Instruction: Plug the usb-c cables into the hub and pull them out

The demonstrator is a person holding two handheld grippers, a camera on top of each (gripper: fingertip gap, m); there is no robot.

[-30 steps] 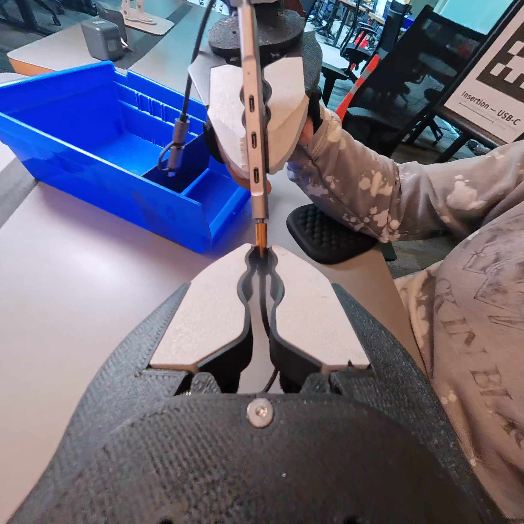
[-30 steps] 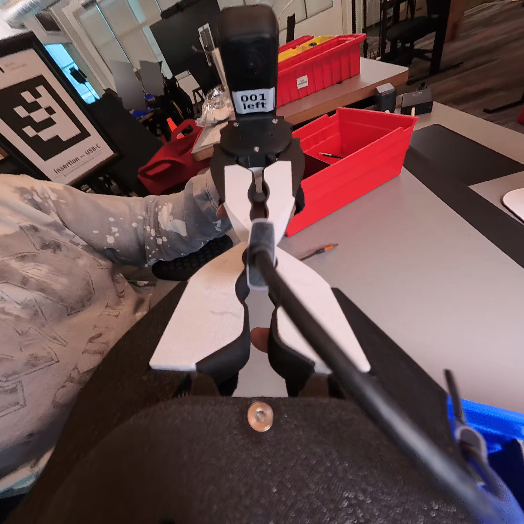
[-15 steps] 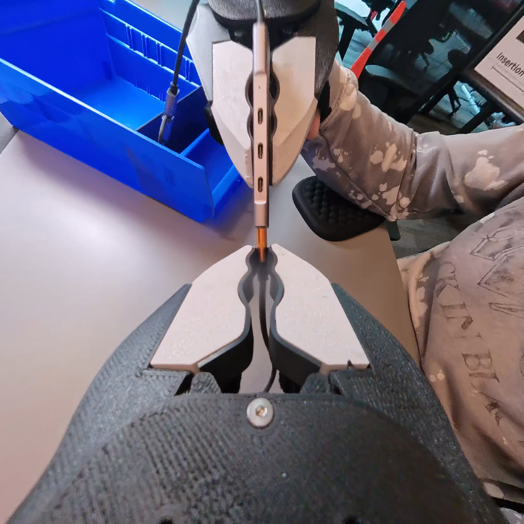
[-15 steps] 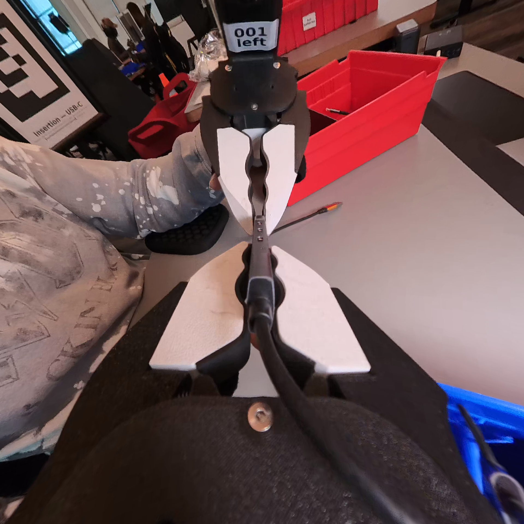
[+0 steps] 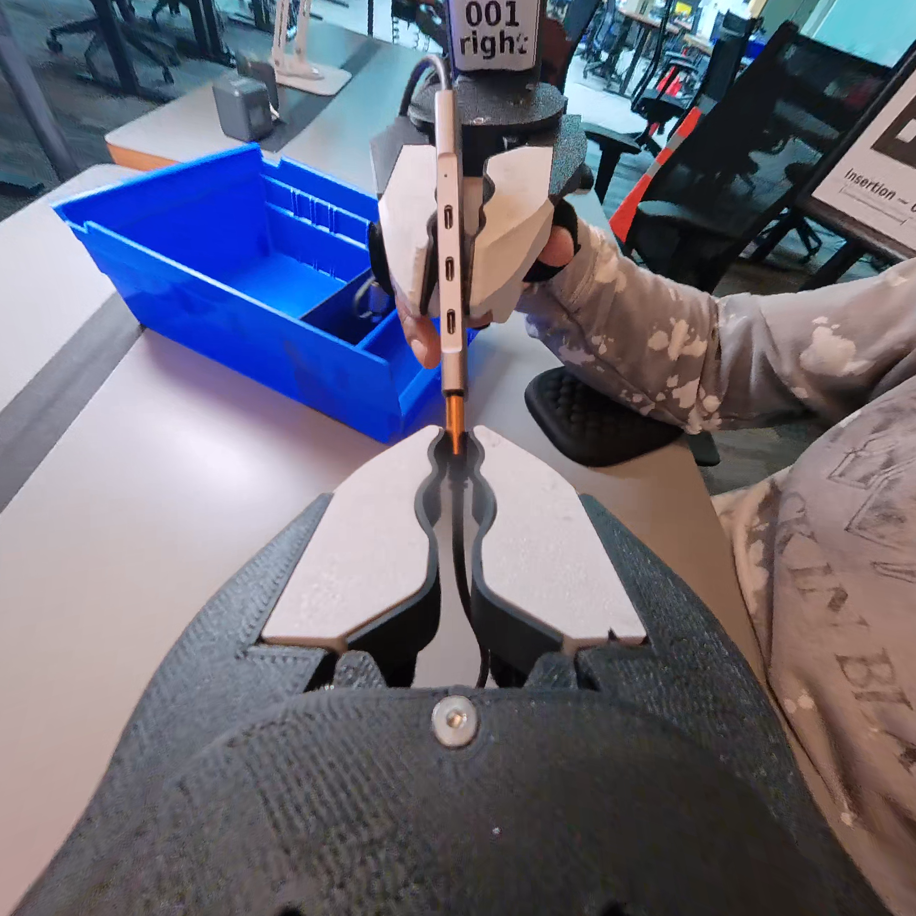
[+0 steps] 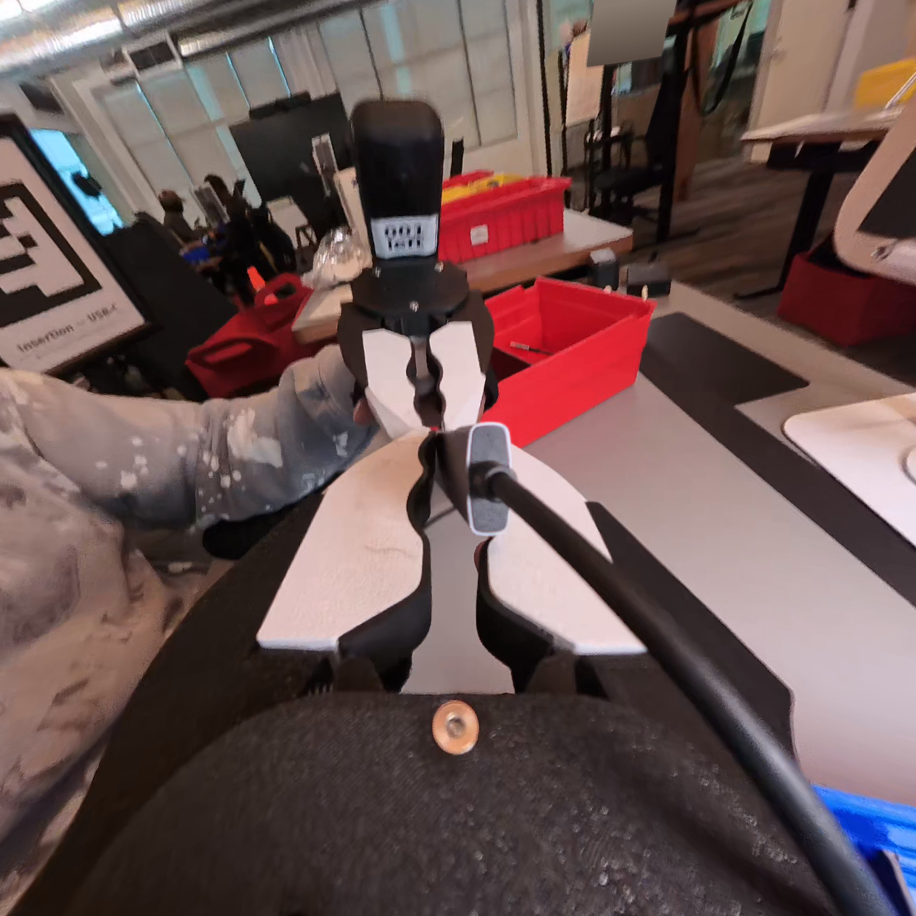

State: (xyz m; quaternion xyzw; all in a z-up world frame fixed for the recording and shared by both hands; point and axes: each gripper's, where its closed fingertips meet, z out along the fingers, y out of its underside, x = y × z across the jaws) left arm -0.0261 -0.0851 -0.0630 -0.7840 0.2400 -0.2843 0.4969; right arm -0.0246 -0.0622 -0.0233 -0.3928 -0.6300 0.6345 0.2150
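My left gripper [image 5: 455, 438] is shut on the orange plug [image 5: 454, 421] of a black usb-c cable [image 5: 458, 560]. The plug's tip sits in the lower end of the slim silver hub [image 5: 450, 277], which stands nearly upright above the table. My right gripper [image 5: 453, 317] faces me and is shut on the hub's middle. Three side ports on the hub are empty. In the right wrist view my right gripper [image 6: 438, 438] holds the hub [image 6: 488, 478] end-on, with the hub's thick black lead [image 6: 644, 629] trailing to the lower right. The left gripper [image 6: 429, 421] faces it.
A blue bin [image 5: 223, 277] stands on the grey table [image 5: 148, 495] at the left, and the hub lead's end hangs into it. A red bin [image 6: 570, 347] with a cable inside stands behind the left gripper. A person's sleeve [image 5: 669, 337] and a black armrest [image 5: 595, 421] are at the right. The tips of one gripper are about 5 centimetres away from the tips of the other.
Both grippers stay shut with the plug still at the hub's end. The hub has tilted and swung in the right wrist view. The orange-tipped cable on the table is out of sight.
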